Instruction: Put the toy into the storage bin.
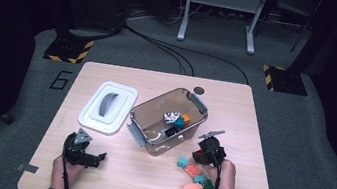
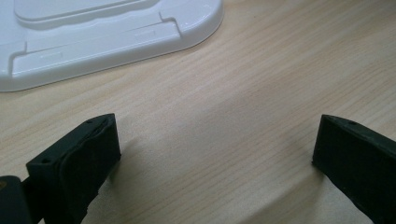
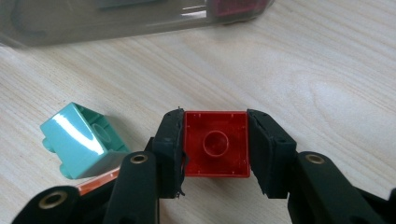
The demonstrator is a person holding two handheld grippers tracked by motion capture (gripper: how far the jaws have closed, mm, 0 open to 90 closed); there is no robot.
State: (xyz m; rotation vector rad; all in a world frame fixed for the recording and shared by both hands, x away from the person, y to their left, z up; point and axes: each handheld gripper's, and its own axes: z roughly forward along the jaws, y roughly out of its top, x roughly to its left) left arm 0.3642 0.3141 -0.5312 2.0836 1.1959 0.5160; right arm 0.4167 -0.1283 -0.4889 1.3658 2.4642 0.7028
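My right gripper (image 3: 215, 144) is shut on a red brick (image 3: 215, 143), hollow underside facing the camera, just above the wooden table. In the high view the right gripper (image 1: 203, 156) sits right of the clear bin (image 1: 167, 120), with the red brick (image 1: 196, 155) at its tip. A mint-green brick (image 3: 81, 140) lies tilted on the table to its left. My left gripper (image 2: 215, 149) stands open over bare wood, with nothing between its jaws; in the high view the left gripper (image 1: 91, 156) is near the table's front left.
The bin's white lid (image 1: 108, 107) lies flat left of the bin, its corner (image 2: 107, 32) just beyond the left jaws. Several bricks lie inside the bin (image 1: 176, 119). A small pile of loose bricks (image 1: 196, 178) sits by the right hand. The table's front edge is near.
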